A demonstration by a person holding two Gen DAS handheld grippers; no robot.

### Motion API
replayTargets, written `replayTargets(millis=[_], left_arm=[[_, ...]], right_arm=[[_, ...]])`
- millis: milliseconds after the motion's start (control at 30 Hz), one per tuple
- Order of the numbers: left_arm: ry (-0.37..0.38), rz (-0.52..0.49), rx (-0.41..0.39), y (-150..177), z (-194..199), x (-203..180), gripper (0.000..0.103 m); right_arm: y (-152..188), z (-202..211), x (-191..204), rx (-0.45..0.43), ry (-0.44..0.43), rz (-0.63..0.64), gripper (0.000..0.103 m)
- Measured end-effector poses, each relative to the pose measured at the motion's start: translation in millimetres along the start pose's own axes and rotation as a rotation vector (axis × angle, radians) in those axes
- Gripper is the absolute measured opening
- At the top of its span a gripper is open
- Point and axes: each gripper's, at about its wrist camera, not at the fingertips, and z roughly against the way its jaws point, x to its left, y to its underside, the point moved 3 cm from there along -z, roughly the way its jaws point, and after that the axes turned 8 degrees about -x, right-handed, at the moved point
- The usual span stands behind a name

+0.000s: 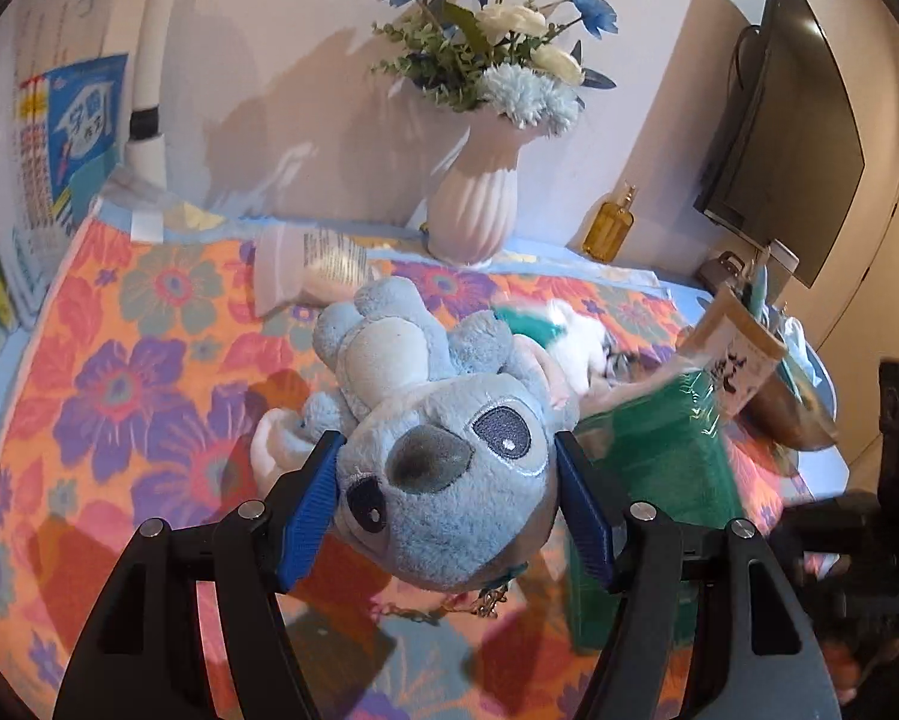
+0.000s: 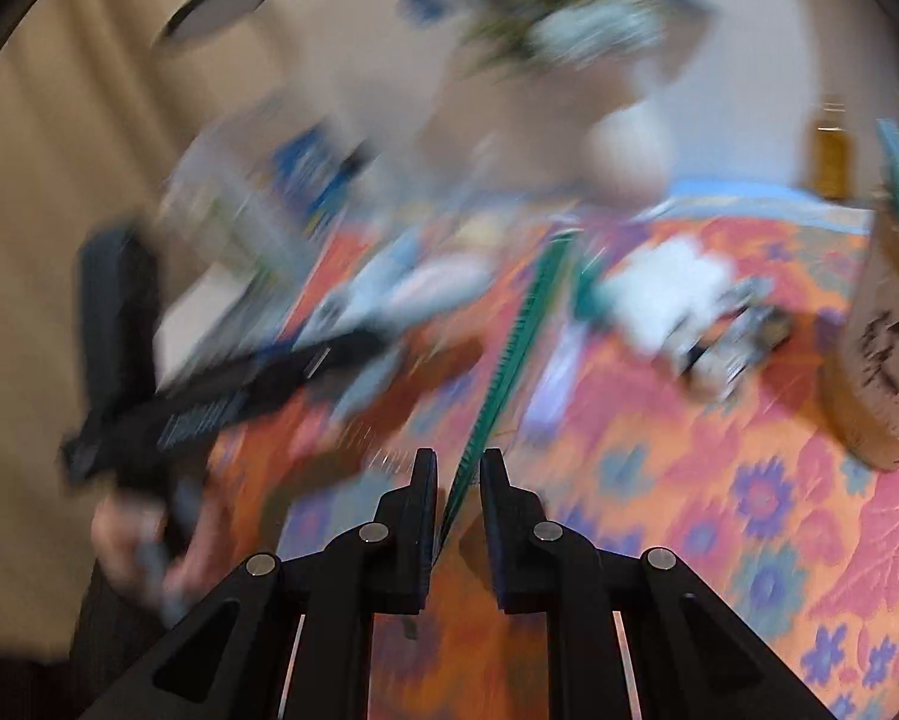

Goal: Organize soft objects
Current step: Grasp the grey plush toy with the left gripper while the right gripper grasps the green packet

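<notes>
Stitch plush toy [image 1: 443, 462] has its head squeezed between the left fingers [image 1: 323, 498], while the right fingers [image 2: 416, 516] pinch the green bag's [image 2: 509, 354] thin edge.

Left wrist view: sharp, evenly bright, warm indoor light
Shadows: the vase [image 1: 472, 204] casts soft grey shapes on the wall
Right wrist view: heavy motion blur, only the near fingers sharp
Edges: fisheye bending, dark rounded corners in both views
</notes>
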Motion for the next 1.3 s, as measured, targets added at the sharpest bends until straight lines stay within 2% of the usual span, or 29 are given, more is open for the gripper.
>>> replayTargets(millis=[67,100,167,200,267,333,367,400,433,467,500,533,600,667,767,833,867,967,1000,1100,1167,1233,1300], left_arm=[[0.013,0.046,0.001,11.5,-0.9,2.1,0.066],[0.013,0.061,-0.002,15.4,-2.2,3.0,0.066],[0.001,0.083,-0.002,24.6,-5.2,6.2,0.066],[-0.011,0.079,-0.005,27.9,-4.6,7.0,0.066],[-0.035,0.062,-0.010,31.9,-3.5,9.1,0.066],[-0.020,0.077,-0.019,34.0,-0.6,13.3,0.066],[-0.007,0.093,-0.032,33.8,1.2,16.2,0.067],[-0.003,0.107,-0.049,33.5,2.6,19.0,0.067],[-0.009,0.119,-0.061,33.4,3.3,21.1,0.067],[-0.036,0.138,-0.081,32.9,5.3,24.9,0.067],[-0.088,0.155,-0.115,32.0,9.6,28.6,0.067],[-0.125,0.165,-0.151,31.9,16.2,31.3,0.067],[-0.135,0.178,-0.187,32.8,24.1,34.6,0.067],[-0.151,0.184,-0.205,33.8,28.4,36.5,0.067],[-0.147,0.173,-0.183,33.4,23.6,35.9,0.067],[-0.148,0.156,-0.175,32.7,20.8,32.7,0.067],[-0.149,0.142,-0.178,32.5,20.5,30.3,0.067],[-0.147,0.129,-0.187,32.3,22.2,27.7,0.067],[-0.146,0.131,-0.187,31.7,21.7,28.6,0.067],[-0.147,0.150,-0.188,31.6,21.3,31.6,0.067],[-0.142,0.166,-0.191,31.8,21.9,34.5,0.067],[-0.141,0.175,-0.191,31.5,21.6,36.3,0.067],[-0.144,0.183,-0.188,31.5,21.0,38.0,0.067]], right_arm=[[16.1,-2.3,0.0,0.072,0.036,0.007,0.014],[22.4,-2.8,-4.9,0.079,0.074,-0.008,0.014],[28.4,-5.5,-23.1,0.080,0.156,-0.072,0.014],[30.7,-5.7,-41.0,0.078,0.242,-0.132,0.014],[32.3,-2.4,-62.5,0.080,0.342,-0.204,0.014],[31.4,6.2,-75.3,0.045,0.352,-0.271,0.017],[29.5,9.6,-75.0,0.027,0.327,-0.285,0.025],[27.4,10.6,-71.5,0.016,0.307,-0.284,0.046],[24.2,11.2,-64.5,-0.002,0.290,-0.271,0.063],[20.6,10.8,-57.2,-0.028,0.283,-0.253,0.093],[16.7,10.2,-47.9,-0.065,0.274,-0.224,0.103],[14.3,7.4,-39.0,-0.083,0.259,-0.188,0.103],[8.8,-11.1,-26.1,-0.037,0.254,-0.134,0.103],[1.9,-33.8,-18.5,-0.002,0.286,-0.097,0.103],[-9.3,-61.0,-12.9,-0.032,0.402,0.005,0.103],[-14.4,-72.5,-16.3,-0.039,0.476,0.024,0.103],[-15.3,-73.3,-20.8,-0.034,0.464,0.010,0.103],[-10.6,-82.0,-21.5,-0.010,0.286,-0.089,0.103],[-10.4,-82.0,-16.8,-0.024,0.275,-0.085,0.103],[-7.9,-91.0,-8.2,-0.004,0.390,-0.004,0.103],[-5.5,-95.4,-6.6,0.012,0.428,0.015,0.103],[-5.7,-95.4,-4.3,0.007,0.432,0.028,0.099],[-5.6,-91.6,-2.4,-0.014,0.449,0.043,0.084]])
